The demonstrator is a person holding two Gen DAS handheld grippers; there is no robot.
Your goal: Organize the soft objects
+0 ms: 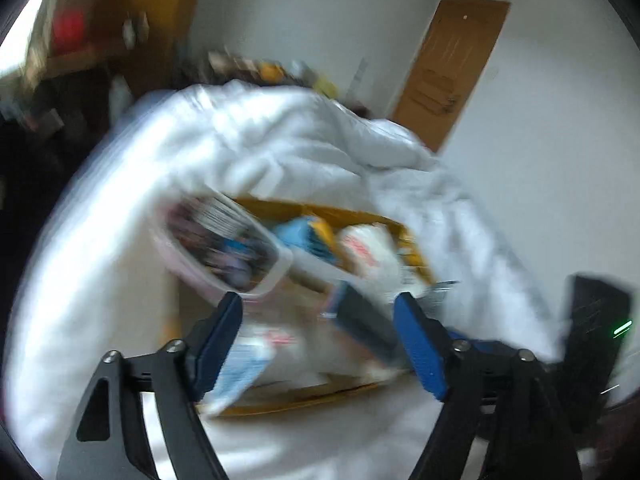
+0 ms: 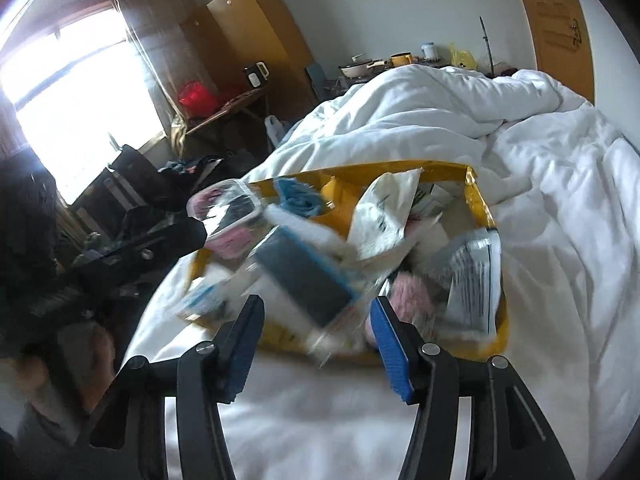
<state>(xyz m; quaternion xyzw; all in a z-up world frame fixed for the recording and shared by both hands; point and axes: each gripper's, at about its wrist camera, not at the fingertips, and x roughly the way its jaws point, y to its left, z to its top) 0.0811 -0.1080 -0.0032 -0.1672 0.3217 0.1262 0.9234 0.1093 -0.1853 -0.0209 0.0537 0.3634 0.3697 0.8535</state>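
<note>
Tray [image 2: 486, 208], yellow, sits on white duvet [image 2: 560, 216] just ahead of both tongs. Dark blue-edged sponge block [image 2: 304, 276] lies across its near part, long axis diagonal, closest to right gripper [image 2: 318, 330]. Left gripper [image 1: 318, 340] and right both wide, empty. Clear tub [image 2: 224, 204] on tray's far-left corner; packets, pink fluffy item (prob. yarn, blurred) inside.

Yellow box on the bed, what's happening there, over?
Left gripper open, empty. Right gripper open, empty. Yellow box crammed with packets. Clear tub at its corner.
</note>
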